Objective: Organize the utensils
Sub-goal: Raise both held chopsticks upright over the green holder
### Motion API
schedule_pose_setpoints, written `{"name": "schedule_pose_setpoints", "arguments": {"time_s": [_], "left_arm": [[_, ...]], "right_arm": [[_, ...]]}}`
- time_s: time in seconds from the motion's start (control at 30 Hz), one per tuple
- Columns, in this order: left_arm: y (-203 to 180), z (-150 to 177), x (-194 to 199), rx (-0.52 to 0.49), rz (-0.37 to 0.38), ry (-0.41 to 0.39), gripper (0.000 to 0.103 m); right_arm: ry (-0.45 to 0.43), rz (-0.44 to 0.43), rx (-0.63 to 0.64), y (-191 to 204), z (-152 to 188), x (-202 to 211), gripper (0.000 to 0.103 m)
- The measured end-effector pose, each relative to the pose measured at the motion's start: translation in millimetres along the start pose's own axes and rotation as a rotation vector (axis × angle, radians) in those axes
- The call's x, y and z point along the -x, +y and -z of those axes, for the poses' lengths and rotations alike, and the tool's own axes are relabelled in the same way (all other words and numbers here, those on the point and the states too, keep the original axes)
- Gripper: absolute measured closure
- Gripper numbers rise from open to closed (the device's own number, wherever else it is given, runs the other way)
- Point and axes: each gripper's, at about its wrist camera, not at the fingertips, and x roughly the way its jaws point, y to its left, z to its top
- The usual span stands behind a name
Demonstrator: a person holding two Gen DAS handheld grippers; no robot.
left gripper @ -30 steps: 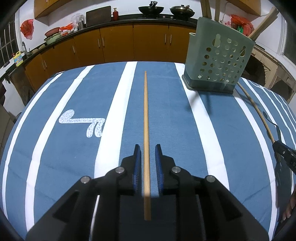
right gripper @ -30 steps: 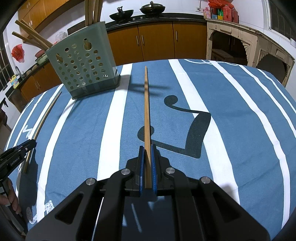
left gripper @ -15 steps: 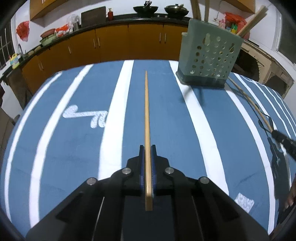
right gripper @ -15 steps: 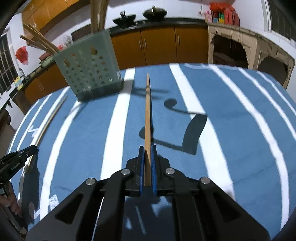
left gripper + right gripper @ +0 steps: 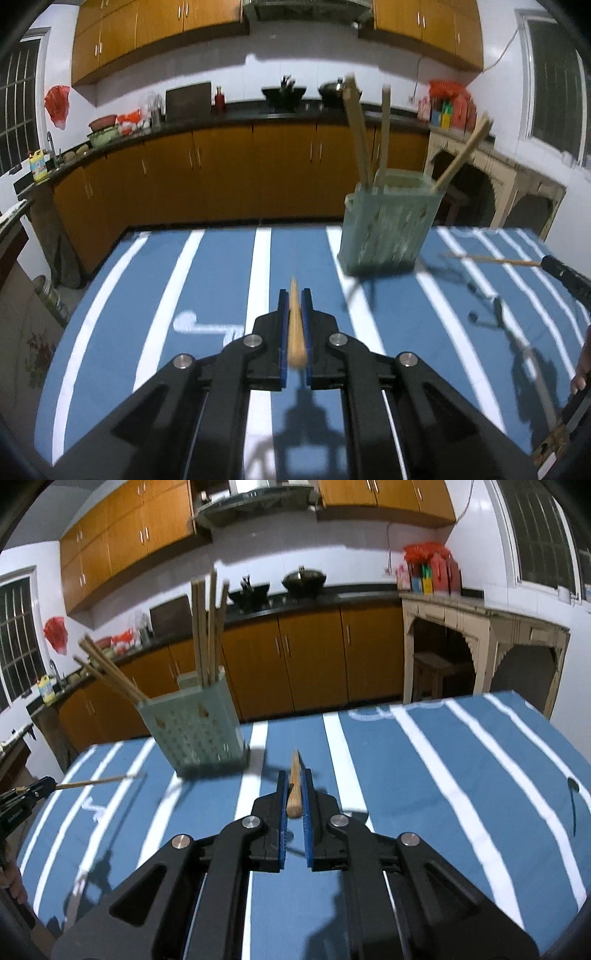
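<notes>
Wooden chopstick (image 5: 295, 332) clamped between the blue pads (image 5: 283, 332) of the left gripper (image 5: 294, 299), seen end-on, pointing forward over the blue striped tablecloth (image 5: 221, 277), short of the green perforated holder (image 5: 386, 229) and to its left. Second wooden chopstick (image 5: 294, 790) pinched in the right gripper (image 5: 294, 779), likewise foreshortened, thick end toward the camera, short of the holder (image 5: 194, 731) and to its right. Both raised off the cloth, shadows cast beneath. Standing upright on the cloth toward the far edge, holder blurred, with several chopsticks (image 5: 356, 133) already inside: some near vertical, others leaning out over its rim. Beyond the holder, orange cabinets (image 5: 221, 166) under a dark counter with woks (image 5: 283, 94). In the left wrist view, right gripper at the far right edge of frame with its stick reaching toward the holder.
</notes>
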Motion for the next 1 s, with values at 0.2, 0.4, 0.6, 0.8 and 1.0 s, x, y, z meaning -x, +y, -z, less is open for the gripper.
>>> {"name": "schedule_pose_setpoints", "arguments": {"time_s": [0.2,0.4,0.6,0.8,1.0], "left_arm": [[0.6,-21.3,11.5,0.038,0.037,-0.062,0.096],[-1.8,-31.4,15.3,0.05,0.063,-0.087,0.096],[-8.7,-46.2,21.7,0.035,0.09,-0.122,0.096],[-20.2,-65.4,31.1,0.02,0.127,-0.162,0.096],[-35.9,-93.2,39.2,0.016,0.173,-0.215,0.096]], "right_arm": [[-0.045,-0.019,-0.002,3.3,-14.2,7.3,0.095],[-0.059,-0.038,-0.013,4.0,-20.8,9.4,0.095],[-0.109,-0.07,-0.015,8.7,-44.3,16.2,0.095],[-0.172,-0.115,0.008,20.9,-70.5,28.1,0.095],[-0.243,-0.186,0.013,38.8,-101.2,38.0,0.095]]}}
